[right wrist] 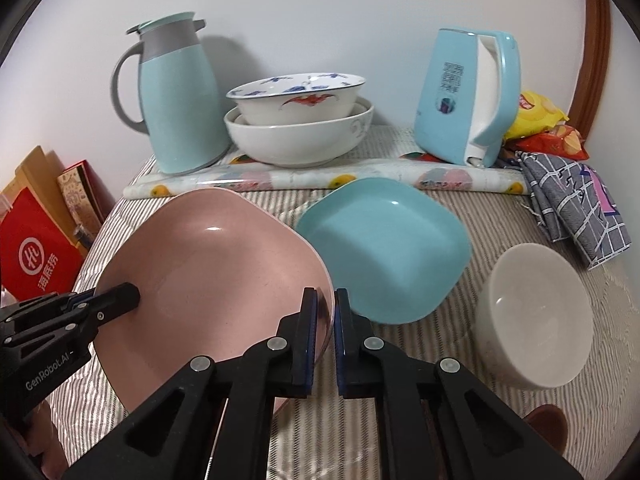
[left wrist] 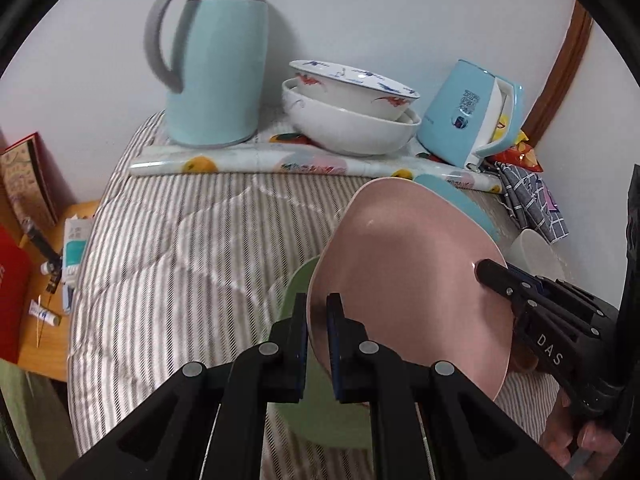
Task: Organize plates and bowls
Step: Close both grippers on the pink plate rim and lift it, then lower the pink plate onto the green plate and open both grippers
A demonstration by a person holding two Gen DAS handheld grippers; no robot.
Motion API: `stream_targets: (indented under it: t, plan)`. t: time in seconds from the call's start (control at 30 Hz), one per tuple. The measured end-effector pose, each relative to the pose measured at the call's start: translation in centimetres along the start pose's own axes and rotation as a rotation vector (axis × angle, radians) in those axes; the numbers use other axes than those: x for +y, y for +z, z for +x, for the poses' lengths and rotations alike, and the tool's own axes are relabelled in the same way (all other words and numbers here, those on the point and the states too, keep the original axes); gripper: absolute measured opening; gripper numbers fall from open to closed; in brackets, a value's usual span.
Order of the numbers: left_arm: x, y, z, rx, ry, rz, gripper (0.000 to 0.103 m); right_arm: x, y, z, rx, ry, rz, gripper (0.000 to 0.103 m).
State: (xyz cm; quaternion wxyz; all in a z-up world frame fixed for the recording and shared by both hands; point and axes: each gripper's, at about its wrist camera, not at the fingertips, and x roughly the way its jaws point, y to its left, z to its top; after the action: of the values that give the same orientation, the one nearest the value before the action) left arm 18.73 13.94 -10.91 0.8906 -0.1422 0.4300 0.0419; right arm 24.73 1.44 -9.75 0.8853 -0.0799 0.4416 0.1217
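Note:
A pink square plate (left wrist: 408, 256) (right wrist: 208, 264) is held tilted above the striped cloth, one gripper on each side. My left gripper (left wrist: 318, 308) is shut on its near-left rim. My right gripper (right wrist: 326, 300) is shut on the opposite rim, and it reaches in from the right (left wrist: 486, 270) in the left wrist view. Under the pink plate lies a green plate (left wrist: 320, 420), mostly covered. A blue square plate (right wrist: 384, 248) lies flat beyond it. To the right a white bowl (right wrist: 532, 316) rests tipped on its side. Two nested white bowls (right wrist: 300, 128), the upper one patterned, stand at the back.
A teal thermos jug (right wrist: 176, 100) stands at the back left and a blue kettle (right wrist: 464, 96) at the back right, both on a rolled fruit-print mat (right wrist: 320, 178). A checked cloth (right wrist: 580, 208) and snack bags (right wrist: 540, 120) fill the right corner. Red boxes (right wrist: 36, 252) stand off the left edge.

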Motion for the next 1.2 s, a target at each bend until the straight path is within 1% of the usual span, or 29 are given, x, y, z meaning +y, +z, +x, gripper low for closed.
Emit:
stream_targets:
  t: [0.17, 0.33, 0.77, 0.93, 1.2]
  plan:
    - [0.9, -0.9, -0.1, 0.007, 0.005, -0.027, 0.009, 0.9, -0.5, 0.3, 0.008, 0.009, -0.018, 0.008]
    - [1.1, -1.5, 0.0, 0.020, -0.001, -0.039, 0.009, 1.0, -0.9, 0.7, 0.022, 0.010, -0.022, 0.008]
    - [1.1, -2.0, 0.8, 0.052, 0.012, -0.034, 0.009, 0.9, -1.2, 1.8, 0.043, 0.018, -0.034, 0.008]
    - [1.4, -2.5, 0.8, 0.060, -0.001, -0.049, 0.009, 1.2, -1.2, 1.9, 0.047, 0.016, -0.059, 0.009]
    - [1.5, -3.0, 0.5, 0.069, 0.002, -0.054, 0.010, 1.5, -1.4, 2.3, 0.051, 0.021, -0.070, 0.010]
